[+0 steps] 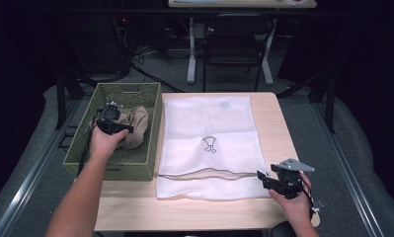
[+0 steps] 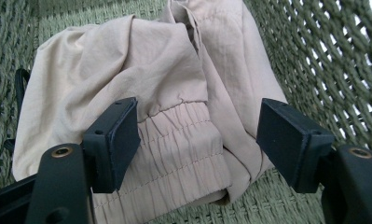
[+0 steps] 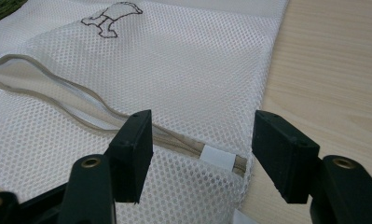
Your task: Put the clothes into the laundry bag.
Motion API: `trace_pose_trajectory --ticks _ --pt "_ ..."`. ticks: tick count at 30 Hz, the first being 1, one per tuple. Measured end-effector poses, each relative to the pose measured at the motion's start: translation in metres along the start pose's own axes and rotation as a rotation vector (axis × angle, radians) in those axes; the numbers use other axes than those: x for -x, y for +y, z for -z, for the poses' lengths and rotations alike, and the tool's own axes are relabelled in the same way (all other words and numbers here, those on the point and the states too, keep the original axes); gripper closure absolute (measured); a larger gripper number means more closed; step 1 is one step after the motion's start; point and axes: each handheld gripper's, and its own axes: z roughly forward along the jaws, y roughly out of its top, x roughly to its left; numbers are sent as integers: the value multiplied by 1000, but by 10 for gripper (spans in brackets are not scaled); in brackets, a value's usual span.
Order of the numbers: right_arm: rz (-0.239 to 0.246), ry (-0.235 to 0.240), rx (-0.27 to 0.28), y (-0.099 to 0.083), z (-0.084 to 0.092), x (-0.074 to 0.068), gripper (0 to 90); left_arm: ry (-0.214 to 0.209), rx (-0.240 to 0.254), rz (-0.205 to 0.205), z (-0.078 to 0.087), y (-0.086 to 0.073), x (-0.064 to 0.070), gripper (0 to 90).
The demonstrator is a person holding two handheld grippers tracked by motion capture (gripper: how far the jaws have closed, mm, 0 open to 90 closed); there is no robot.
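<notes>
- Beige garment sits bunched in the green woven basket, at the table's left side, resting toward the wall nearest the mesh bag.
- Left gripper is down in the basket over the garment; in the left gripper view its jaws stand apart either side of the elastic waistband, pads not pressing the cloth — released, nothing gripped yet.
- Right gripper hovers at the near right corner of the white mesh laundry bag, jaws spread around the zipper end, not clenched on anything.
- Handling, as a judgement: garment looks light, thin, soft, a bit slick; it'll drape and trail rather than lift as one lump. The gathered waistband is the thickest, firmest spot, so prob. the best place to pinch; a loose fold could slip out.
- Mesh bag also limp & light; its opening gapes a little along the zip, so the right gripper would likely need to hold an edge up for anything to go in.
- Edges: basket walls are tall and close around the garment, esp. the bag-side wall; the lift needs to go up and over the rim, & hanging cloth may snag the weave.
- Room: bare wooden table right of the bag and along the near edge; bag lies just beside the basket, so the carry is short.
</notes>
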Motion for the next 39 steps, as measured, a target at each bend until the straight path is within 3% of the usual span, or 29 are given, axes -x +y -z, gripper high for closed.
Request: trace_pose_trajectory --ticks 16,20,30,39 --pt "-2 10 -1 0 -1 1 378 15 -54 -8 -15 0 14 248" --pt "-2 11 -4 0 -1 1 377 12 -66 8 -17 0 16 225" --pt "-5 14 -5 0 -2 2 376 65 -81 -32 -23 -1 23 165" --pt "-12 17 -8 -1 -2 3 376 77 -87 -40 -24 -1 25 153"
